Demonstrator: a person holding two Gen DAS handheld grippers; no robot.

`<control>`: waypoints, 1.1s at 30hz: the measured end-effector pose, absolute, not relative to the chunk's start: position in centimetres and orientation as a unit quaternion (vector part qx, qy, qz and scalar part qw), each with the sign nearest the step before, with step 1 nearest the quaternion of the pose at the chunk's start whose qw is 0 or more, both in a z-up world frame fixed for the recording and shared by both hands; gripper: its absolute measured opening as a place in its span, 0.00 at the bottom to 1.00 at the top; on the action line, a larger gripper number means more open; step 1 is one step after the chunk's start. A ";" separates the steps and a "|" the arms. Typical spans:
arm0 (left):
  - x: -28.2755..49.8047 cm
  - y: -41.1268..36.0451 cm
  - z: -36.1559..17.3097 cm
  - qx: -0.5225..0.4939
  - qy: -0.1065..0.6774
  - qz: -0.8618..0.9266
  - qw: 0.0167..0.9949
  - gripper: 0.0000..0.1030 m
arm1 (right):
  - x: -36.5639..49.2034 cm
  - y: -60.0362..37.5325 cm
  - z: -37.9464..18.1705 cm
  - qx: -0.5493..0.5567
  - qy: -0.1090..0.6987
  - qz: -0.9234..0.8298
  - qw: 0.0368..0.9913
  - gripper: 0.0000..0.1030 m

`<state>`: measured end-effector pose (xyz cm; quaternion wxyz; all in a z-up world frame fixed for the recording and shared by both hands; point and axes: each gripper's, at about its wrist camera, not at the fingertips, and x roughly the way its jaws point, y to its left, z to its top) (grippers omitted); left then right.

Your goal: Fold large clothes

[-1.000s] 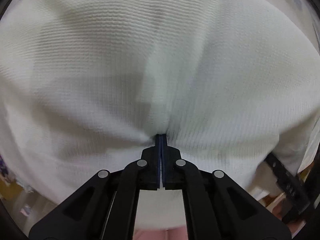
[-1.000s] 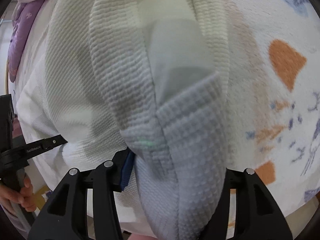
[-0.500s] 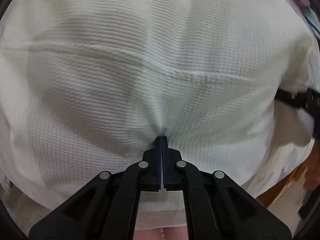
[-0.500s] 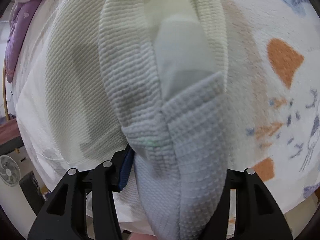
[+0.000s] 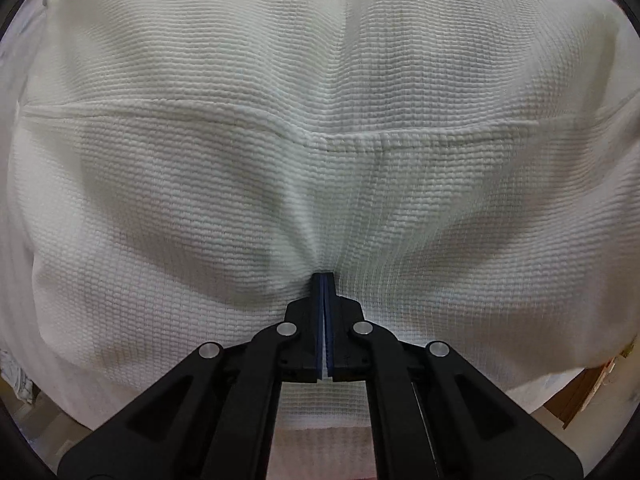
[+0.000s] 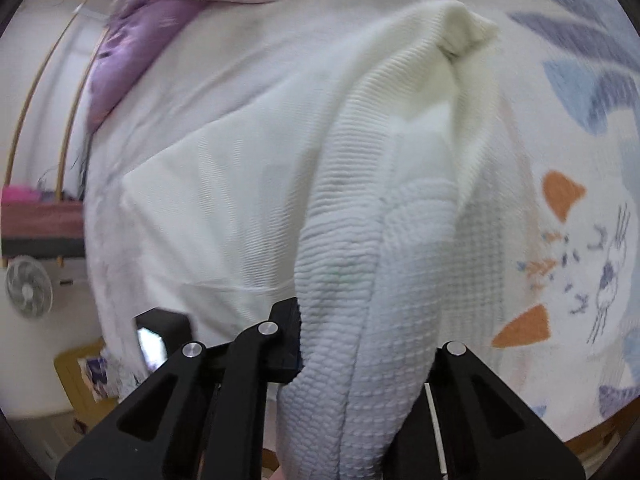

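Observation:
A white waffle-knit garment point(image 5: 320, 140) fills the left wrist view, with a seam running across its middle. My left gripper point(image 5: 323, 276) points down and is shut on a pinch of this fabric, which puckers at the tips. In the right wrist view the garment point(image 6: 400, 140) lies on a printed bed sheet point(image 6: 560, 200), and a thick fold rises from it into my right gripper point(image 6: 352, 320). The jaws there are closing on that fold. It is bunched between them, it hides the right finger, and it hangs down over the gripper body.
Purple and pink bedding point(image 6: 132, 52) is piled at the upper left of the bed. Beyond the bed's left edge stand a small fan point(image 6: 28, 288), a dark box with a bright panel point(image 6: 160, 336) and a yellow item point(image 6: 80, 368). Wooden furniture point(image 5: 592, 392) shows at lower right.
My right gripper has risen with the fold and its jaws have drawn in on it, showing more bed. My left gripper has carried its pinch sideways, and the seam now crosses the view.

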<state>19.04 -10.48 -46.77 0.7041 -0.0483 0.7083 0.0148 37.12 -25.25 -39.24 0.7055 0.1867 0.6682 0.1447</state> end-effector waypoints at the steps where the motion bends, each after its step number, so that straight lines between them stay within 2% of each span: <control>1: 18.2 -11.0 -46.9 -0.043 0.706 0.014 0.707 0.03 | 36.8 -24.5 -38.6 0.174 0.666 0.152 0.710 0.12; 12: 9.5 -14.5 -46.6 -0.044 0.661 0.019 0.749 0.03 | 37.0 -17.0 -35.2 0.112 0.657 0.227 0.710 0.12; 16: 8.3 -14.0 -45.1 -0.065 0.673 -0.020 0.736 0.02 | 37.2 -12.5 -34.6 0.101 0.650 0.262 0.706 0.12; 21: 4.9 -9.3 -40.6 -0.113 0.657 -0.023 0.745 0.01 | 38.0 -8.2 -33.1 0.095 0.644 0.273 0.708 0.12; 24: 2.5 -5.5 -37.9 -0.084 0.645 -0.003 0.760 0.01 | 38.0 -4.9 -33.1 0.075 0.654 0.265 0.705 0.12; 33: -5.3 4.0 -34.2 -0.070 0.636 0.056 0.767 0.02 | 38.9 4.2 -37.0 0.069 0.691 0.232 0.681 0.12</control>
